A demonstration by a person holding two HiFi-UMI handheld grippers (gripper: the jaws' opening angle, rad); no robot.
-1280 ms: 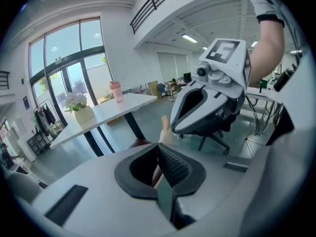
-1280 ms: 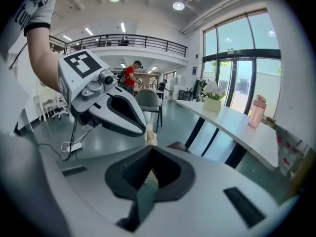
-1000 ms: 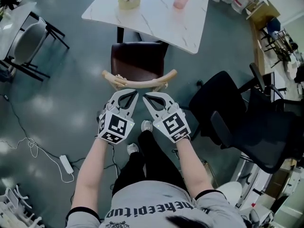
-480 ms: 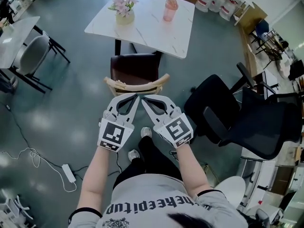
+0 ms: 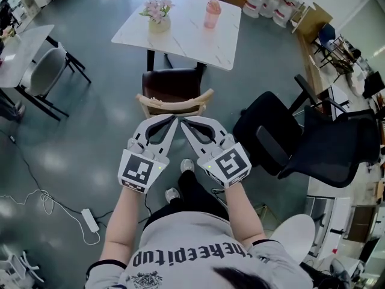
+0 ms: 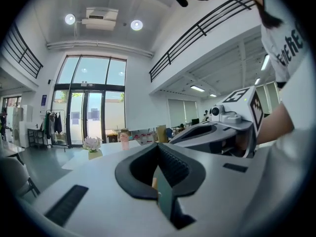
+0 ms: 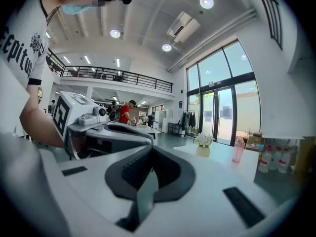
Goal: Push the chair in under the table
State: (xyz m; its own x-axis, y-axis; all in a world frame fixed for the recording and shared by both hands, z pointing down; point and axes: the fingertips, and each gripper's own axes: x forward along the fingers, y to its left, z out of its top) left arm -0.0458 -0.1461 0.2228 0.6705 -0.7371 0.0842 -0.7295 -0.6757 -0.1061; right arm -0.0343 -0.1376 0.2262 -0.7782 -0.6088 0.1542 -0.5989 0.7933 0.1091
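While the task is to slide it home, the chair (image 5: 173, 88) in the head view stands at 12 o'clock from the person, its dark seat only partly beneath the near edge of the white table (image 5: 186, 41). Its curved wooden backrest (image 5: 174, 106) faces the person. The left gripper (image 5: 173, 120) and right gripper (image 5: 184, 123) hover side by side just short of that rail, tips nearly meeting; contact cannot be judged. A black office chair (image 5: 283, 137) sits at 3 o'clock.

Looking along the left gripper, its jaws are pressed together with nothing between them. The flower pot (image 6: 92, 146) and pink cup (image 6: 124, 140) lie ahead at 11 o'clock.

From the right gripper's own camera, the jaws are likewise closed and empty, with the tabletop at 2 o'clock.

The chair looks rigid and fairly light, likely to scrape over the smooth floor. Flat pressure on the backrest, either side of centre, should keep it from swivelling.
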